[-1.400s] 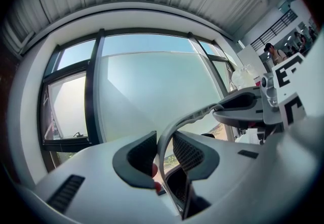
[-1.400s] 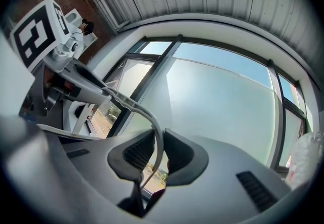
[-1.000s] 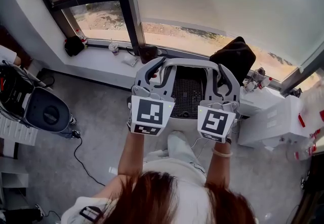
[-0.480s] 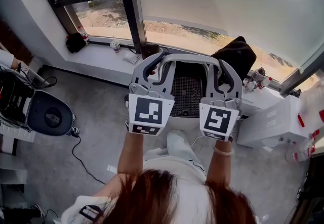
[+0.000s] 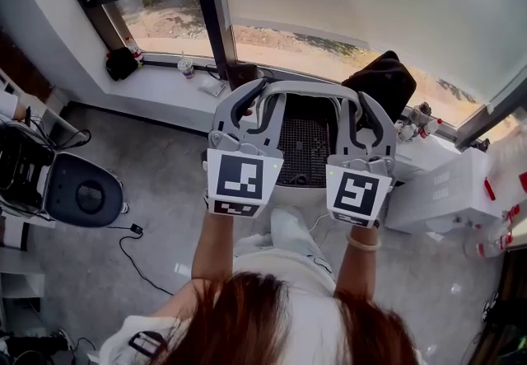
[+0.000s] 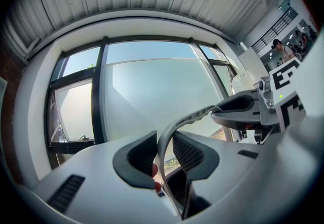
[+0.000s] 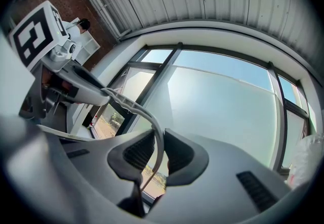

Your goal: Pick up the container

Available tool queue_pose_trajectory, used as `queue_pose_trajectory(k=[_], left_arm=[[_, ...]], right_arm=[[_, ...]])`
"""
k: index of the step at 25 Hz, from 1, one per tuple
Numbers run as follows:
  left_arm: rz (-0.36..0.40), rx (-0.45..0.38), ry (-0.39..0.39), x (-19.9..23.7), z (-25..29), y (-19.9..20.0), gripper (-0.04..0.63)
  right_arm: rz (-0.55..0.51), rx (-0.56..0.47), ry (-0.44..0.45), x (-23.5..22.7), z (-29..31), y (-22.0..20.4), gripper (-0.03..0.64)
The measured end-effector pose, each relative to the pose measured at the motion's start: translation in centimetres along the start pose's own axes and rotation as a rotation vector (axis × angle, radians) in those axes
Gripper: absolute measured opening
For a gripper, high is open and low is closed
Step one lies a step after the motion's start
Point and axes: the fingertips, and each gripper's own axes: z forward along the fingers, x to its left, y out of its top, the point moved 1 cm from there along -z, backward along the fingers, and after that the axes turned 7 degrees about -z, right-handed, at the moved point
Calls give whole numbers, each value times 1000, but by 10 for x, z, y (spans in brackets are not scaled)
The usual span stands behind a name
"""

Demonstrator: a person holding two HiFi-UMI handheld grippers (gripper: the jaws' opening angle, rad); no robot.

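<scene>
I hold the container [image 5: 306,95] up in front of the window; it is a basket with a light grey rim and a black mesh inside. My left gripper [image 5: 249,112] is shut on the rim's left side and my right gripper [image 5: 364,118] on its right side. In the left gripper view the thin grey rim [image 6: 163,143] is pinched between the two dark ribbed pads [image 6: 135,156], and the right gripper [image 6: 243,113] shows on the rim's far side. In the right gripper view the rim [image 7: 160,143] is clamped between that gripper's pads [image 7: 179,154].
Below lie a grey floor and a white window sill [image 5: 165,87] with a cup [image 5: 186,67] and a small black bag [image 5: 122,64]. A larger black bag [image 5: 387,83] sits to the right. White boxes [image 5: 449,190] stand at the right, a round dark appliance [image 5: 82,194] at the left, with a cable [image 5: 132,252].
Both grips on the rim are unchanged. The container and grippers have barely shifted in the view, while the floor and sill have slid a little as the head moved.
</scene>
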Motion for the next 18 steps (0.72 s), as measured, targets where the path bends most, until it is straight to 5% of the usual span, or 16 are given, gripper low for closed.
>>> queue_pose_trajectory(k=[18], left_arm=[[-4, 0, 11, -11, -15, 2, 109]], right_arm=[[17, 0, -7, -1, -19, 2, 75]])
